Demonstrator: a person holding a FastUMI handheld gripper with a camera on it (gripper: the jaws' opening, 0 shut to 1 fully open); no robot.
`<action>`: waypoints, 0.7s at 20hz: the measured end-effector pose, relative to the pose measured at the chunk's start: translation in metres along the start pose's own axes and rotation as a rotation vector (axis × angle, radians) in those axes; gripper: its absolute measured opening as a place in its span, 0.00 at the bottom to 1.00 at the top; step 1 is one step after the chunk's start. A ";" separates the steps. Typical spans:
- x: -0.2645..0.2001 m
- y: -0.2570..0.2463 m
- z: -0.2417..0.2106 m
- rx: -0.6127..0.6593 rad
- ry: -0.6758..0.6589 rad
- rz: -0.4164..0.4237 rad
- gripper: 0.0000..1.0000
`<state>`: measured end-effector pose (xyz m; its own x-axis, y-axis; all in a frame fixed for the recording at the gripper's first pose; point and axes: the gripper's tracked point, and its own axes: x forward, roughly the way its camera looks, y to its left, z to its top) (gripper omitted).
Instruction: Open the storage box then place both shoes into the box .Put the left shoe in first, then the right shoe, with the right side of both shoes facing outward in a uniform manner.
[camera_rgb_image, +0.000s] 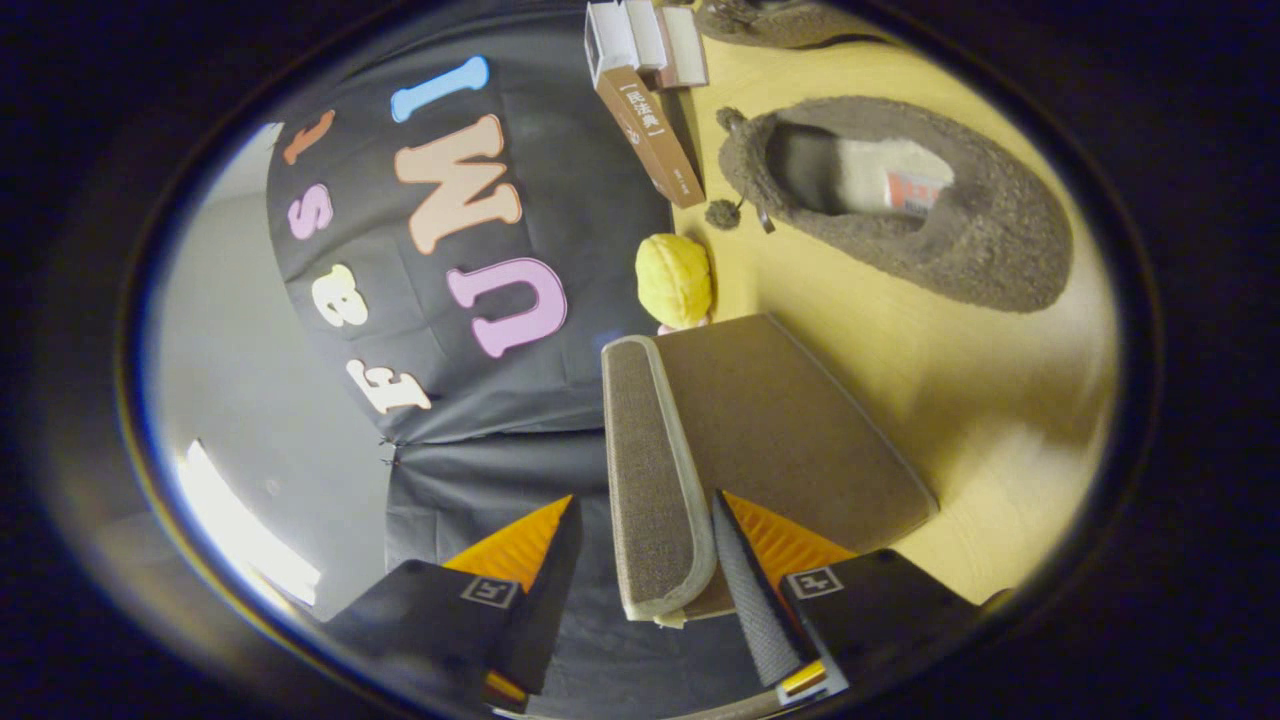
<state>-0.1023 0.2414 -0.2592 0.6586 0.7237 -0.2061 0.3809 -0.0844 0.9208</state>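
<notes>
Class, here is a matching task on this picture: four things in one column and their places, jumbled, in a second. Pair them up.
Things
1. storage box
2. yellow soft toy
3. fuzzy shoe nearer the box
4. books

Places
a. standing upright, beyond the toy
b. its padded edge lies between the open fingers of the tool
c. just beyond the box
d. lying on the table, opening showing

Pairs: 1-b, 2-c, 3-d, 4-a
</notes>
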 end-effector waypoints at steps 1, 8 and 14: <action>-0.001 0.004 -0.002 0.012 0.008 0.012 0.58; -0.003 0.038 -0.031 0.065 0.150 0.115 0.47; -0.002 0.035 -0.028 -0.100 0.097 0.042 0.04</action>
<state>-0.1082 0.2562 -0.2173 0.6052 0.7840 -0.1382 0.2847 -0.0510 0.9572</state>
